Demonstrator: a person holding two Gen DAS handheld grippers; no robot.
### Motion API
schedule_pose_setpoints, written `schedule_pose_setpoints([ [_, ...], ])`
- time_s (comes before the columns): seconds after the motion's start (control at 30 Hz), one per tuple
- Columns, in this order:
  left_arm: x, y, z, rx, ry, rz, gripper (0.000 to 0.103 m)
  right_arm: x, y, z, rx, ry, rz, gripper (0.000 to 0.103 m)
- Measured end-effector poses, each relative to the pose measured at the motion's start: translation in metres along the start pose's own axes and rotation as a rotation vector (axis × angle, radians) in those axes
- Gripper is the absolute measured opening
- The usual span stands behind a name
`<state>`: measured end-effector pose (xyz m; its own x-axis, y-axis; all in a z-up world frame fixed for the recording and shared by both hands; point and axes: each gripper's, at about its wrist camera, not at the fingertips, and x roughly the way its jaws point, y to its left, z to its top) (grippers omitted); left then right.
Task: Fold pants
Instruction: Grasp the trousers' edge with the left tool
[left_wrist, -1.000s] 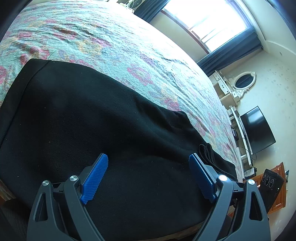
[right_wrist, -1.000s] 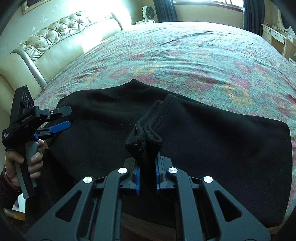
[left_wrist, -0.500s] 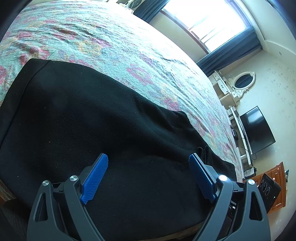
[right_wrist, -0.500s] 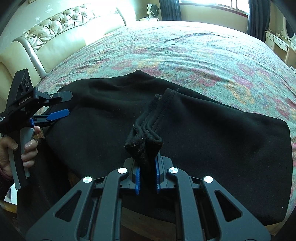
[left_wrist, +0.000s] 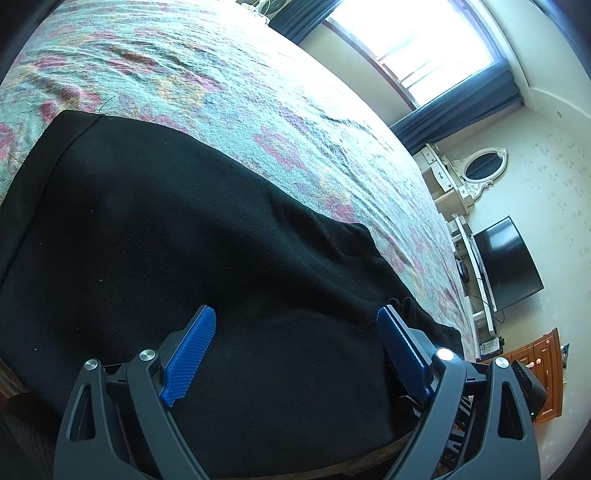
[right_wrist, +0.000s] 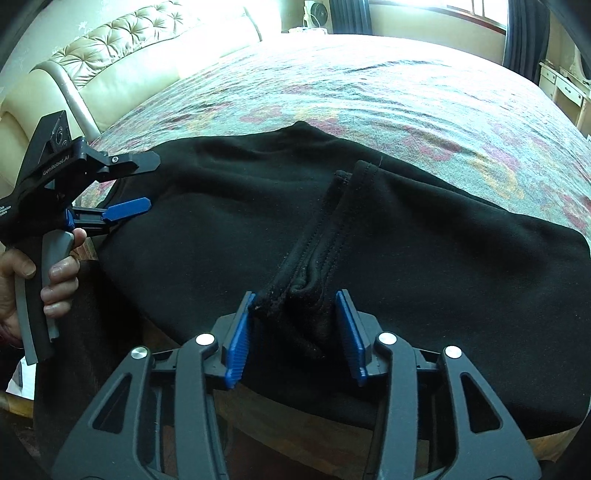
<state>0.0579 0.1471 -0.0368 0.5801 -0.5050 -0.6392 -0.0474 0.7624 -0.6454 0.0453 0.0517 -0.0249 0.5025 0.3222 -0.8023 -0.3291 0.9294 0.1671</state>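
Observation:
Black pants (right_wrist: 424, 258) lie folded across the near edge of a bed with a floral cover; they also fill the left wrist view (left_wrist: 184, 240). My right gripper (right_wrist: 295, 306) is open, its blue pads on either side of the bunched leg cuffs (right_wrist: 306, 266), which rest between them on the pants. My left gripper (left_wrist: 295, 332) is open and empty, hovering over the pants' left end. It also shows in the right wrist view (right_wrist: 136, 184), held by a hand at the pants' left edge.
The floral bedspread (right_wrist: 369, 92) stretches away behind the pants. A tufted cream headboard (right_wrist: 129, 48) stands at the far left. A dresser with an oval mirror (left_wrist: 480, 170), a TV (left_wrist: 506, 262) and a wooden cabinet (left_wrist: 543, 376) line the wall past the bed.
My right gripper has opened and let go of the leg cuffs, which now sag between its pads. The left gripper has stayed open and shifted slightly.

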Motion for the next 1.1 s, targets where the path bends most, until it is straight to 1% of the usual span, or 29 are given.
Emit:
schedule_pose_setpoints([
  [0.03, 0.0, 0.001, 0.0, -0.003, 0.001, -0.004, 0.088, 0.001, 0.003, 0.0, -0.004, 0.009, 0.015, 0.055],
  [0.07, -0.001, 0.001, 0.001, -0.004, 0.003, -0.007, 0.088, 0.002, 0.007, -0.001, -0.013, 0.015, 0.015, 0.057],
  [0.13, -0.003, 0.002, 0.002, -0.001, 0.007, -0.012, 0.088, 0.005, 0.015, -0.001, -0.044, 0.021, 0.006, 0.066],
  [0.23, -0.006, 0.001, 0.001, 0.008, 0.012, -0.015, 0.088, 0.008, 0.02, -0.002, -0.059, 0.028, -0.004, 0.072],
  [0.33, -0.015, 0.002, 0.001, 0.004, 0.009, -0.022, 0.088, 0.007, 0.022, 0.0, -0.056, 0.028, 0.0, 0.072],
  [0.43, -0.029, 0.003, 0.005, 0.008, 0.0, -0.039, 0.088, 0.0, 0.019, 0.003, -0.019, 0.009, 0.043, 0.072],
  [0.57, -0.058, 0.009, 0.014, 0.051, -0.055, -0.036, 0.088, -0.015, 0.013, 0.007, 0.034, -0.033, 0.105, 0.072],
  [0.67, -0.08, 0.025, 0.026, 0.05, -0.099, -0.011, 0.088, -0.019, 0.006, 0.009, 0.075, -0.044, 0.143, 0.073],
  [0.83, -0.106, 0.074, 0.05, -0.03, -0.13, 0.009, 0.088, -0.014, -0.006, 0.007, 0.138, -0.024, 0.178, 0.073],
  [0.9, -0.11, 0.091, 0.059, -0.054, -0.131, 0.005, 0.088, -0.013, -0.009, 0.003, 0.165, -0.016, 0.196, 0.073],
  [0.97, -0.11, 0.107, 0.068, -0.071, -0.115, 0.007, 0.088, -0.012, -0.011, 0.001, 0.187, -0.009, 0.209, 0.073],
  [1.1, -0.097, 0.131, 0.084, -0.06, -0.062, 0.0, 0.088, -0.012, -0.013, -0.002, 0.201, -0.003, 0.213, 0.073],
])
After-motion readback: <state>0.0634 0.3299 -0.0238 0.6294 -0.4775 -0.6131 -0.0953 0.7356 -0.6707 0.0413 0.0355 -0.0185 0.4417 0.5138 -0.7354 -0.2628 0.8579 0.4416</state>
